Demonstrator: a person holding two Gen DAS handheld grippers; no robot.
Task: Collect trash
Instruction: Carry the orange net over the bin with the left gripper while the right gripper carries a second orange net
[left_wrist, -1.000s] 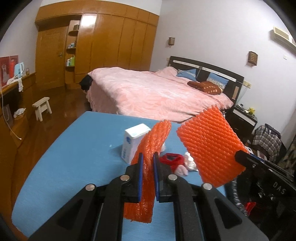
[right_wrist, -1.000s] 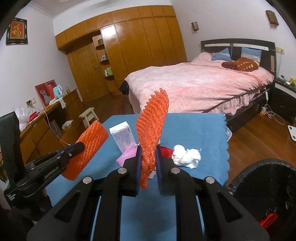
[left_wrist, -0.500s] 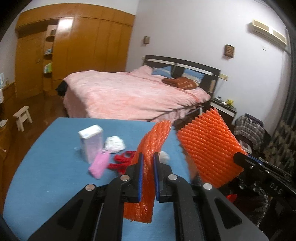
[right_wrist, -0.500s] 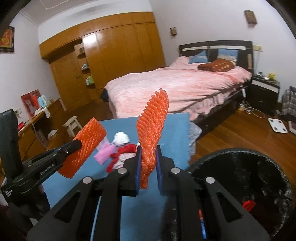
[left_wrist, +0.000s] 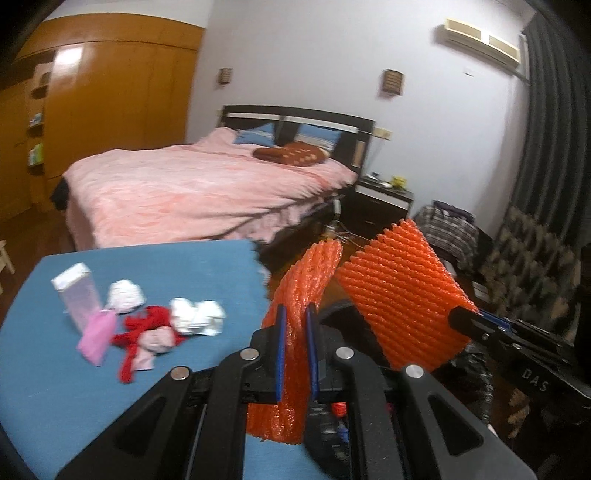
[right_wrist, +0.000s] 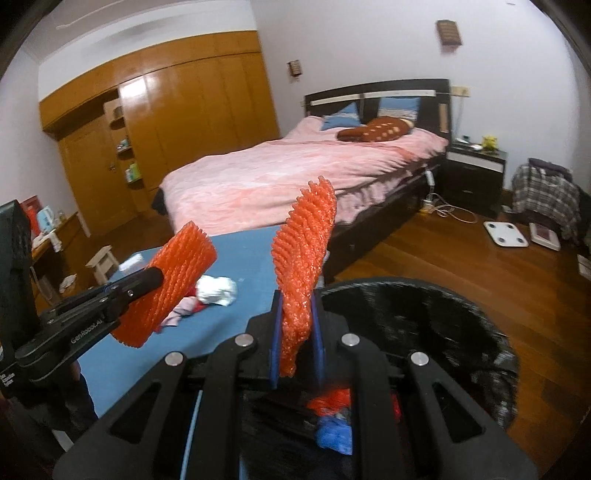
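Observation:
My left gripper (left_wrist: 294, 347) is shut on an orange foam net sleeve (left_wrist: 303, 291), held at the right edge of the blue table (left_wrist: 55, 387). My right gripper (right_wrist: 297, 332) is shut on a second orange foam net sleeve (right_wrist: 306, 243), held over the black-lined trash bin (right_wrist: 424, 317). Each sleeve also shows in the other view: the right one (left_wrist: 402, 295) and the left one (right_wrist: 173, 280). The bin holds red and blue trash (right_wrist: 332, 417). Left on the table are a white box (left_wrist: 75, 295), a pink packet (left_wrist: 96, 336), red scraps (left_wrist: 142, 328) and crumpled white tissues (left_wrist: 197, 315).
A pink-covered bed (right_wrist: 288, 173) stands behind the table. A dark nightstand (right_wrist: 474, 170), a white scale (right_wrist: 506, 234) and a chair with plaid cloth (right_wrist: 543, 192) stand on the wooden floor to the right. A wooden wardrobe (right_wrist: 166, 122) fills the back left.
Both grippers have swung right with their orange sleeves, from over the table to the table's right edge and over the bin. The trash pile now lies to the left.

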